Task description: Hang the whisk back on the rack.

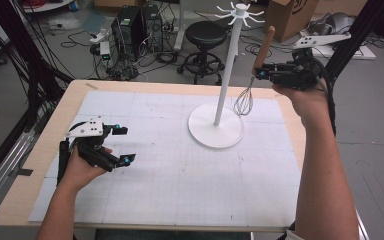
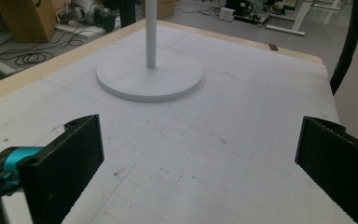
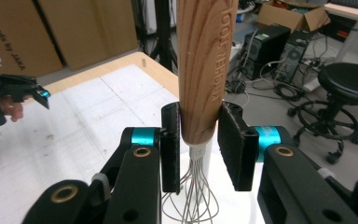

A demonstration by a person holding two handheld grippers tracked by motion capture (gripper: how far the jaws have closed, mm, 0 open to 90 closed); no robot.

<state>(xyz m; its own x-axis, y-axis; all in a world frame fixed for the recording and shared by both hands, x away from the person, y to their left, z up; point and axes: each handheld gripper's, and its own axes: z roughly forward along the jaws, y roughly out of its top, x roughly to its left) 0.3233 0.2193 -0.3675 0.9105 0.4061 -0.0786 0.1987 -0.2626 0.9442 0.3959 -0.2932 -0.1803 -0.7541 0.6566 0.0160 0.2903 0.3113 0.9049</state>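
A whisk (image 1: 252, 82) with a wooden handle (image 3: 205, 65) and wire loops (image 3: 193, 196) hangs upright in the air, wires down, to the right of the white hook stand (image 1: 228, 70). My right gripper (image 1: 262, 74) is shut on the lower end of its handle; in the right gripper view both pads (image 3: 233, 144) press the wood. The stand has a round base (image 1: 216, 131) and hooks at its top (image 1: 240, 14). My left gripper (image 1: 122, 145) rests open over the mat at the left, nothing between its jaws; its view shows the stand's base (image 2: 149, 79) ahead.
A white gridded mat (image 1: 180, 170) covers the wooden table (image 1: 25, 170). Beyond the far edge stand a black stool (image 1: 206, 37), computer towers (image 1: 135, 25), cables and cardboard boxes (image 1: 290, 17). Black frame posts (image 1: 350, 40) rise at the right.
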